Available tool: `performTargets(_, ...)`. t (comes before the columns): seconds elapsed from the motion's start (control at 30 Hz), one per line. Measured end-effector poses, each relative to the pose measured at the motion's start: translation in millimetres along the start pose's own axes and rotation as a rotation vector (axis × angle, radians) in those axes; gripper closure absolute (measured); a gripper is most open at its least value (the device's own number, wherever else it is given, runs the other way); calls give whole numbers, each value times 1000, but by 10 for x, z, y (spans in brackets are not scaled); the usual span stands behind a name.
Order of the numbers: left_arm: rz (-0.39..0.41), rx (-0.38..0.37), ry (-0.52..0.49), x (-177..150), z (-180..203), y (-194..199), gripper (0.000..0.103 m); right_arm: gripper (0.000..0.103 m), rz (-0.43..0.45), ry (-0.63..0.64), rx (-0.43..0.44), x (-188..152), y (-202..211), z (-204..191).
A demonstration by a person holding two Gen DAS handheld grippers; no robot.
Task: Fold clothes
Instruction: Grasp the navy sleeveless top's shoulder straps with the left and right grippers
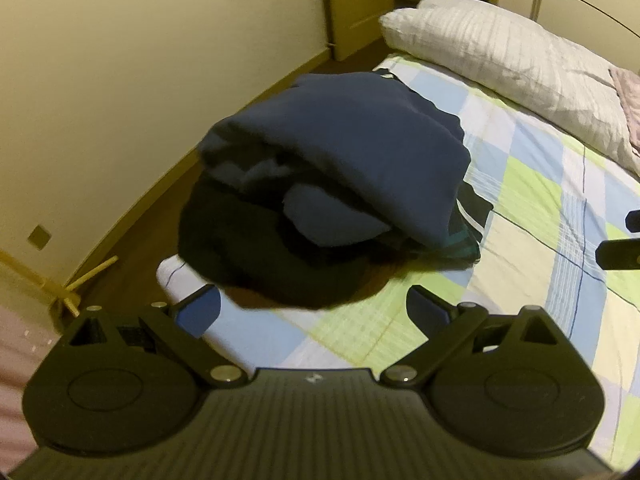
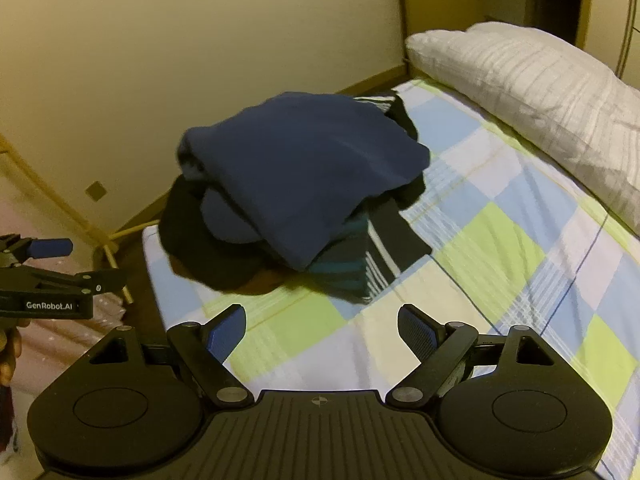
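Note:
A pile of dark clothes lies on the bed's near-left corner. On top is a folded navy garment (image 1: 352, 148) (image 2: 304, 168), with a black garment (image 1: 256, 252) (image 2: 192, 240) under it and a striped dark one (image 2: 368, 268) at the right. My left gripper (image 1: 312, 312) is open, just short of the pile, with nothing between its fingers. My right gripper (image 2: 320, 328) is also open and empty, a little back from the striped garment. The left gripper (image 2: 76, 264) also shows at the left edge of the right wrist view.
The bed carries a checked blue, green and white sheet (image 1: 528, 208) (image 2: 500, 248). A white pillow (image 1: 508, 60) (image 2: 532, 92) lies at its far end. A cream wall (image 1: 140, 80) runs along the left, with a strip of brown floor (image 1: 132, 264) and a wooden stand (image 1: 68, 288).

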State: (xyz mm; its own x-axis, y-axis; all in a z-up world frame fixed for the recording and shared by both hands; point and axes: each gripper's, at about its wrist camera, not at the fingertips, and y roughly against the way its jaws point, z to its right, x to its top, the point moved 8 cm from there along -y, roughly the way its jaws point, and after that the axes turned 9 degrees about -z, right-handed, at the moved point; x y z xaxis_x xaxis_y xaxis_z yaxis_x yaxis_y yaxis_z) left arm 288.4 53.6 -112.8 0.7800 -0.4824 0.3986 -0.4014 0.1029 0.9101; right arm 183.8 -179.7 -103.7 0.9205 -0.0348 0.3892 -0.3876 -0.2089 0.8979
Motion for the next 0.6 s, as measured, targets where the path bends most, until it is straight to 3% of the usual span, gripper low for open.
performTargets(0.33,-20,-80,-153,588,-157,-534,5,17,-19,-87,-67,412,-315,-125)
performTargets(0.6,-32,-106,-204,840,-317,-774,5,17,-48,-134,-102,623,-546,-214)
